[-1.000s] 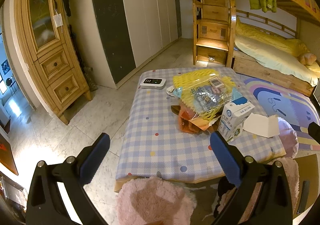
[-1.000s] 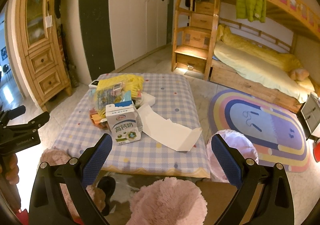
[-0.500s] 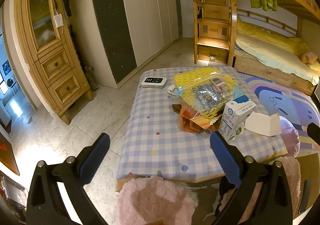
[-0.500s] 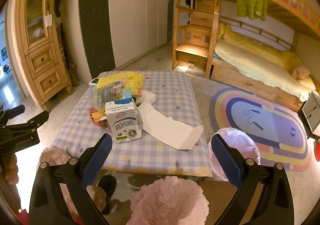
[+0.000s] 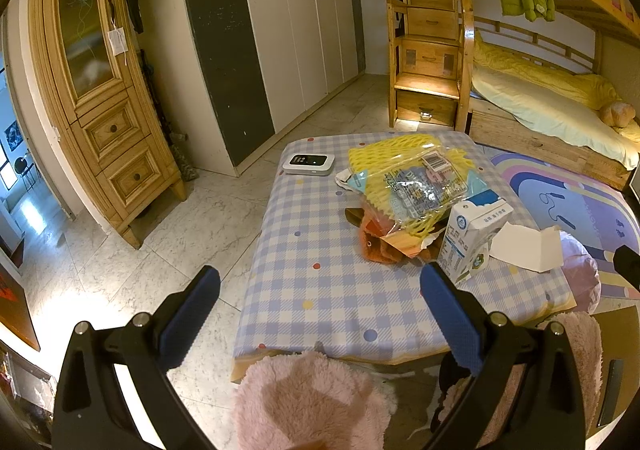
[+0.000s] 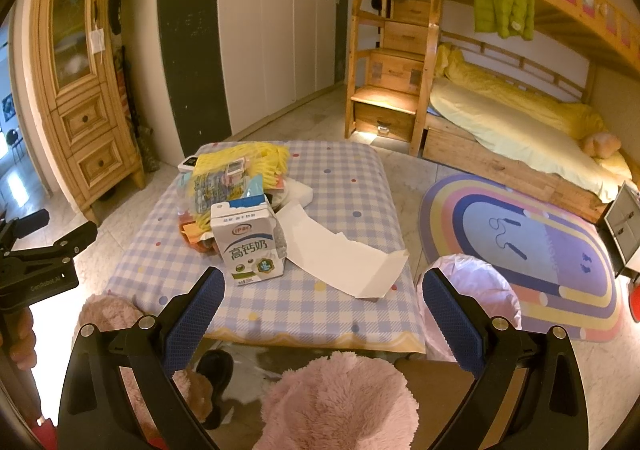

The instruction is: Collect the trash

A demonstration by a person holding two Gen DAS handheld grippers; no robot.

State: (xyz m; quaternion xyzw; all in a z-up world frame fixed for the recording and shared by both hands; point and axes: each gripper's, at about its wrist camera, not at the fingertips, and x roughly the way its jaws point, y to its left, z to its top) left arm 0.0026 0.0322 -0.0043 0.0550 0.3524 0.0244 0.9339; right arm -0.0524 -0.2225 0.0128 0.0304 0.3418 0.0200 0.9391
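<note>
A milk carton stands on the checked table; it also shows in the left wrist view. Behind it lies a pile of yellow net and plastic wrappers, with an orange wrapper under it. A white paper sheet lies to the carton's right. A bin with a pink bag stands at the table's right front corner. My left gripper and right gripper are both open and empty, held short of the table's near edge.
A small white device lies at the table's far left corner. Pink fluffy stools stand in front of the table. A wooden cabinet, wardrobes, a bunk bed and a rainbow rug surround it.
Both grippers have drifted slightly; the table sits a little farther right in the left wrist view. Both stay open and empty. Nothing on the table has moved.
</note>
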